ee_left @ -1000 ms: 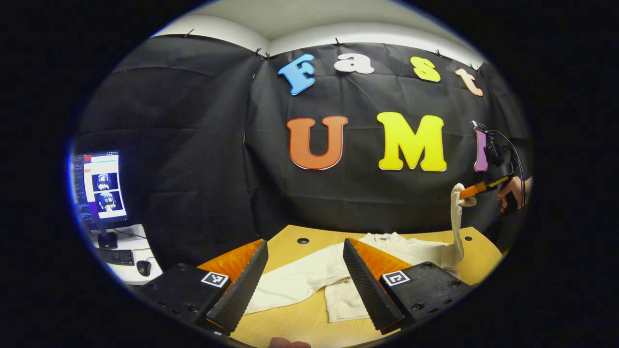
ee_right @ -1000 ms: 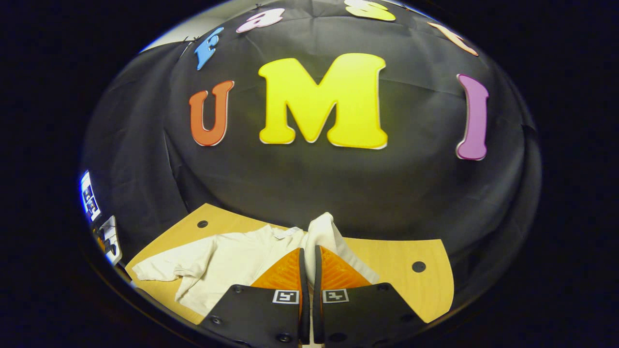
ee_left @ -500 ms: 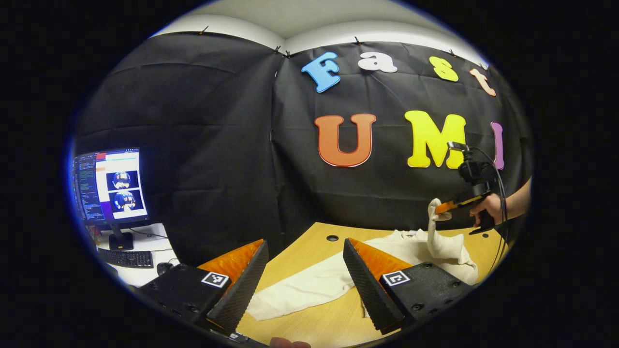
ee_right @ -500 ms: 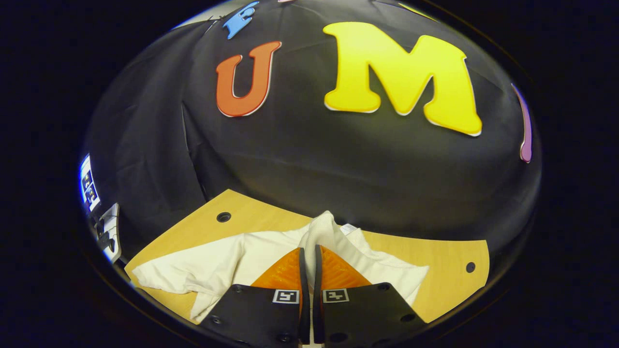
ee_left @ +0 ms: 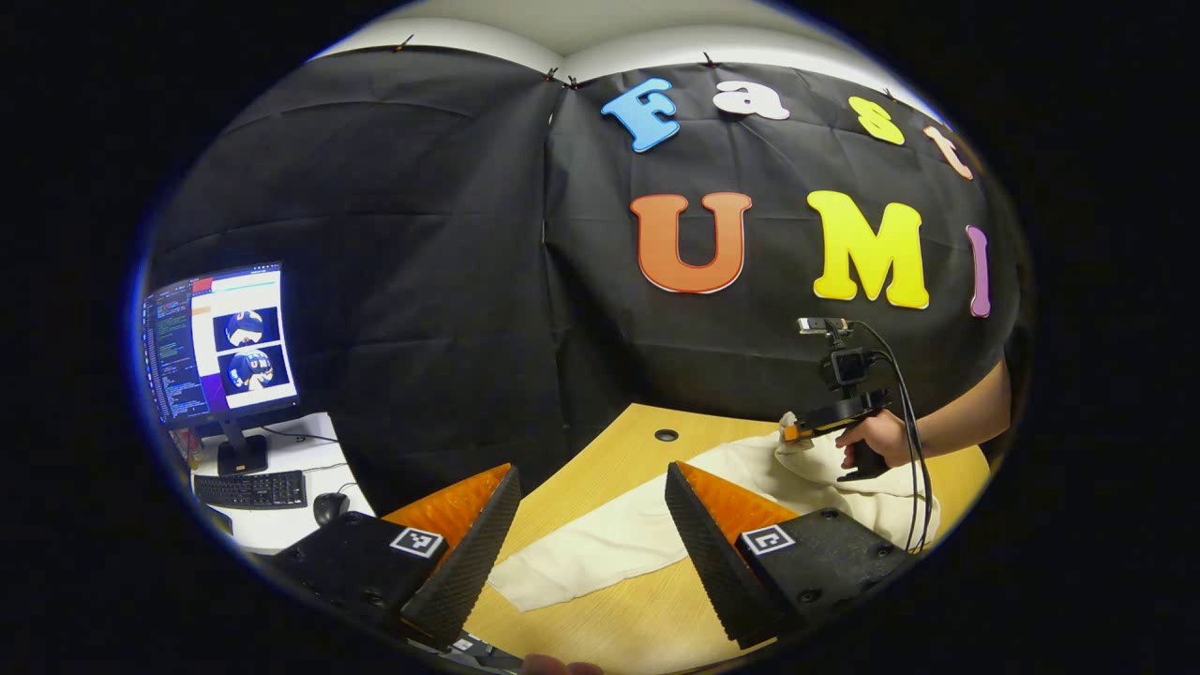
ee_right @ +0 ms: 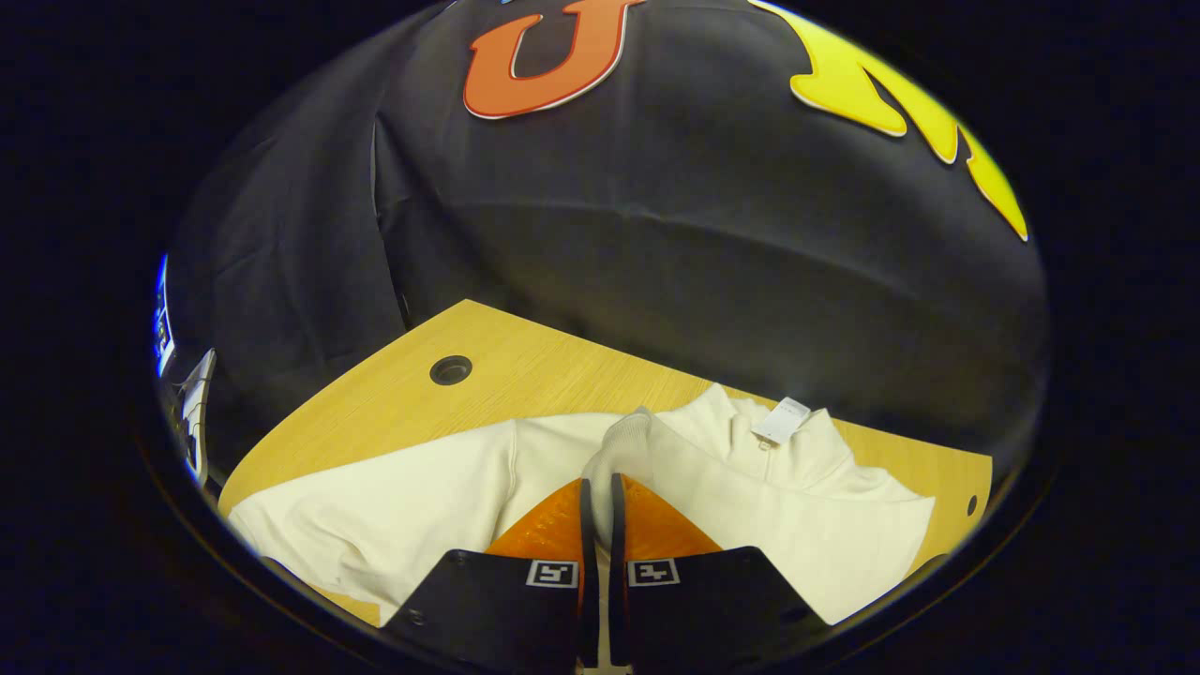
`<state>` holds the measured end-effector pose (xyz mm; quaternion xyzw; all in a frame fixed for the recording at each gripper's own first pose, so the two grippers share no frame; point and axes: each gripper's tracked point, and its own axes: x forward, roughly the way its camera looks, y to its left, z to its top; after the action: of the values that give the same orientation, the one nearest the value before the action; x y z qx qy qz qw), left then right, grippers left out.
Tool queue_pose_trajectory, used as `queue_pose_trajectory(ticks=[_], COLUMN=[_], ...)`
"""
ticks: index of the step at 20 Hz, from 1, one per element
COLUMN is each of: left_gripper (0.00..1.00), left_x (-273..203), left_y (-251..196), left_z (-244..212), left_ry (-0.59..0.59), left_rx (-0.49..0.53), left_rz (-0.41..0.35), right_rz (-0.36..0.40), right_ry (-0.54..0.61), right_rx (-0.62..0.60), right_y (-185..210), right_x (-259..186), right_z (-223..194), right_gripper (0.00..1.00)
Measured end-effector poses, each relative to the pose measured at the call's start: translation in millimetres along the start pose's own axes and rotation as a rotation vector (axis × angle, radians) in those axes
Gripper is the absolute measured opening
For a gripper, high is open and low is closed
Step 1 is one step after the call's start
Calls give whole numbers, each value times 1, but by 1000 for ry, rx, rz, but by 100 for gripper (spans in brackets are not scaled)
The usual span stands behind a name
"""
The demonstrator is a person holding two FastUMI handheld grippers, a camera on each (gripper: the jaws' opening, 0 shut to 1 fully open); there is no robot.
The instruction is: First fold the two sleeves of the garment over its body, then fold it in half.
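A cream long-sleeved garment [ee_right: 441, 497] lies spread on the wooden table [ee_right: 525, 375], collar and label [ee_right: 783, 419] toward the booth wall. My right gripper [ee_right: 600, 483] is shut on the cuff of one sleeve [ee_right: 623, 441], holding it low over the garment's chest. In the left gripper view the right gripper [ee_left: 797, 431] and the hand holding it sit over the garment's body [ee_left: 750, 464]. My left gripper [ee_left: 591, 478] hangs open above the table, with the other sleeve [ee_left: 600, 544] lying flat between and beyond its fingers, untouched.
A round cable hole [ee_left: 667, 435] marks the table's far side. Left of the table, a lower white desk carries a lit monitor [ee_left: 217, 342], a keyboard [ee_left: 248, 487] and a mouse [ee_left: 328, 507]. Black cloth walls close the back.
The right gripper has carried the sleeve cuff down and leftward, from hanging high over the table's right end to just above the garment's chest. The left gripper's view has swung left.
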<state>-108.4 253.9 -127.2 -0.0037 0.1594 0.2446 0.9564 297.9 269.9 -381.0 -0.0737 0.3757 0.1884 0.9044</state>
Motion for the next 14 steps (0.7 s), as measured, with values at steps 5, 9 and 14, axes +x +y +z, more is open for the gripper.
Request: queue_pose_trajectory(ticks=[5, 9, 14], left_gripper=[99, 99, 99], left_x=[8, 13, 17], left_y=[1, -5, -12], left_z=[-8, -3, 0], left_ry=[26, 13, -10], left_rx=[9, 23, 31], left_rz=[-2, -26, -45], right_rz=[8, 76, 102], right_ry=[38, 6, -78], right_rx=[65, 153, 135], right_y=[9, 28, 36], right_x=[20, 7, -31], right_z=[-22, -14, 10], right_gripper=[10, 20, 57])
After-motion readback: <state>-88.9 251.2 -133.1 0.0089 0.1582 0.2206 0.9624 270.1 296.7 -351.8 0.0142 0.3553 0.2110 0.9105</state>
